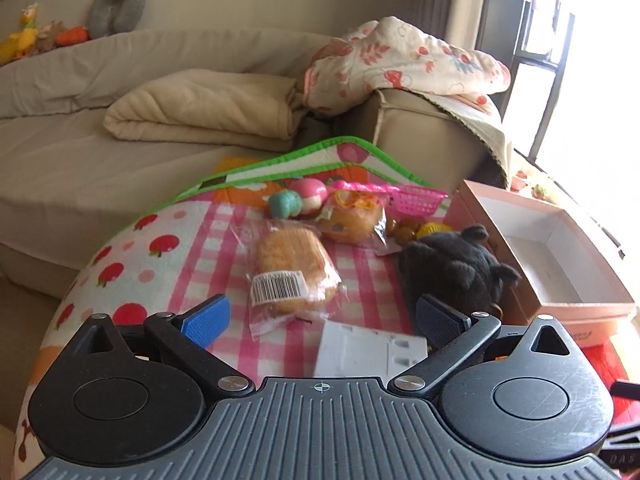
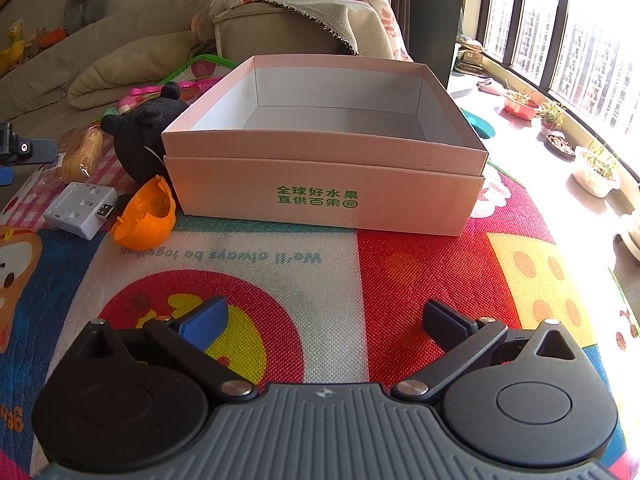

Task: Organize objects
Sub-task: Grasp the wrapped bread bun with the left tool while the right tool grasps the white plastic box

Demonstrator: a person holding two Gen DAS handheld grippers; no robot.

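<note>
Hovering low over the checked cloth (image 1: 224, 240), the left gripper (image 1: 322, 316) stood spread wide with nothing between its blue pads, which suits an approach and not a carry. Clutter sat ahead of it in a loose row, most likely dumped there for sorting: a wrapped bun (image 1: 294, 276) lay at about eleven o'clock, just beyond the fingertips; a white plastic adapter (image 1: 368, 350) lay at six o'clock, right under the gap between the jaws; and a black plush toy (image 1: 452, 268) sat at one o'clock, beside the right-hand finger. Further off, toward twelve o'clock, a second wrapped bun (image 1: 352, 216), a teal-and-pink toy (image 1: 298, 200) and a pink basket (image 1: 420, 200) crowded together.

The right gripper (image 2: 324, 320) was likewise fully open and empty, held above the bright play mat (image 2: 400, 264). The pink box (image 2: 324, 184) stood open-topped at twelve o'clock, well apart from its fingers, seemingly the bin for everything. An orange toy shell (image 2: 146, 216) leaned by the box's left corner at ten o'clock.
</note>
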